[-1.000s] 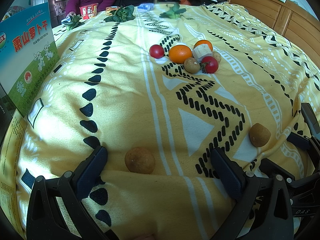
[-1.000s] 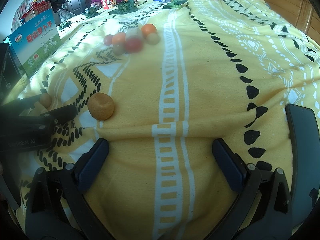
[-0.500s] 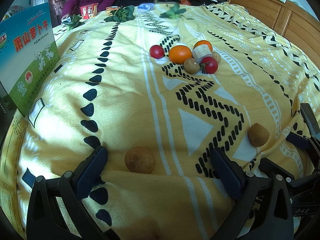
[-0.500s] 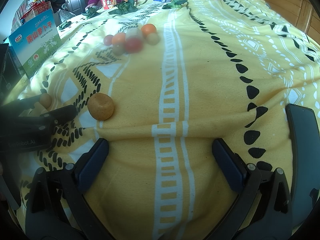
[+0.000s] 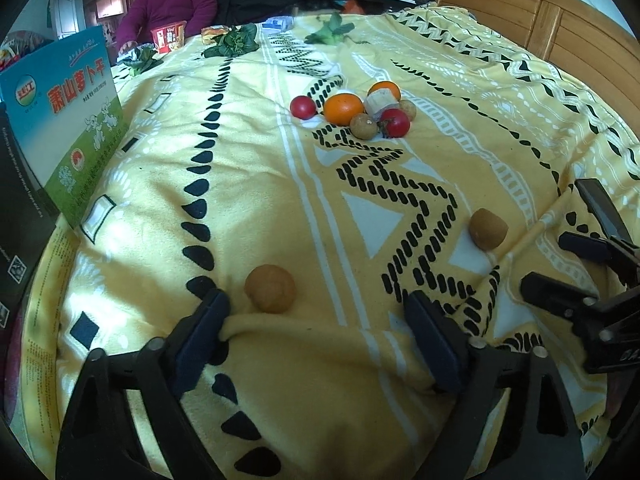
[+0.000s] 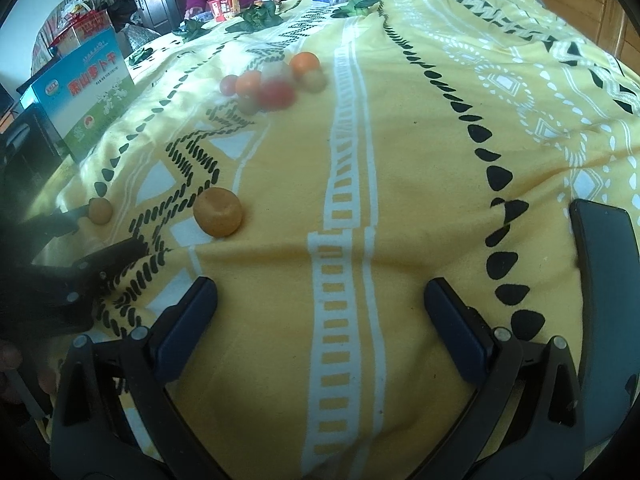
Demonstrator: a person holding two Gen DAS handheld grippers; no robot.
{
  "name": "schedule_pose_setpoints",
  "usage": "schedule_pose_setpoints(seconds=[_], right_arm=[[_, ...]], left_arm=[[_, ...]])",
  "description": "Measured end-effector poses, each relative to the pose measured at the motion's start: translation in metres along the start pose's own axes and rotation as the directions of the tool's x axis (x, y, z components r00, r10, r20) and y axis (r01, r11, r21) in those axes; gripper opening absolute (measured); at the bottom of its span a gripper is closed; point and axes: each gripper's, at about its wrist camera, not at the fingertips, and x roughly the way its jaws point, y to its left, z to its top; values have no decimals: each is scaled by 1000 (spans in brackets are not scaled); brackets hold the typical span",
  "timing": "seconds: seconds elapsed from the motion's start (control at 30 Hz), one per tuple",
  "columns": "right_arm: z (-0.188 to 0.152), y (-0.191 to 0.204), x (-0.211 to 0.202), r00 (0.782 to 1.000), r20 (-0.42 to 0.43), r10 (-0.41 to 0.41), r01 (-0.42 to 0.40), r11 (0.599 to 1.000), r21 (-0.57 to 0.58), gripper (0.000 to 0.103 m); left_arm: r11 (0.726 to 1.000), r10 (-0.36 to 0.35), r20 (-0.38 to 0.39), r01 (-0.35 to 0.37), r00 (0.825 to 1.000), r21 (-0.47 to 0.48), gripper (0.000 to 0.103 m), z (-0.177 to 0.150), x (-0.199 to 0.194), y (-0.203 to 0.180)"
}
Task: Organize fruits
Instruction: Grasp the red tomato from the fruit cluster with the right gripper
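While both jaws stand released, the left gripper (image 5: 320, 336) has tilted upward; the near orange (image 5: 270, 288), round, shows no long axis.

Both tools (image 5: 320, 328) (image 6: 320, 312) gape wide (nothing held).

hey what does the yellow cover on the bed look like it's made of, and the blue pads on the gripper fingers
The yellow cover looks like soft fleece or flannel: a matte, slightly fuzzy surface that bunches into rounded folds at the left gripper. The printed pattern is dyed in, not raised. The blue pads on the right gripper look like matte rubber or soft plastic, smooth, with faint highlights; I cannot tell which.
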Motion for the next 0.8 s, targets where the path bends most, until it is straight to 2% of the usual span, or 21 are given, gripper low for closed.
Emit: schedule_pose_setpoints(seconds=[0.2,0.3,0.33,0.37,0.43,0.6,0.73,0.8], right_arm=[[22,1,-26,996,28,85,-85,996,6,94],[49,2,-24,990,21,137,-137,991,-3,78],[60,4,-21,988,13,156,-156,988,-8,67],[67,4,-18,987,9,163,-163,987,-16,60],[92,13,-9,987,14,162,-161,985,-69,55],[143,43,23,987,-1,163,-159,964,-213,53],[172,75,63,982,-62,179,-189,931,-311,53],[178,94,86,978,-105,178,-204,914,-350,49]], left_arm=[[1000,-17,9,17,1000,-21,85,-1,2,6],[999,-25,5,25,1000,-31,87,0,5,7],[999,-26,5,26,1000,-32,88,0,6,7],[999,-27,6,27,1000,-31,88,0,6,7],[999,-32,8,33,999,-31,89,0,7,7],[998,-57,5,57,998,-40,92,1,10,9],[997,-68,4,68,998,-40,94,2,13,9],[996,-73,3,73,997,-42,95,2,14,9]])
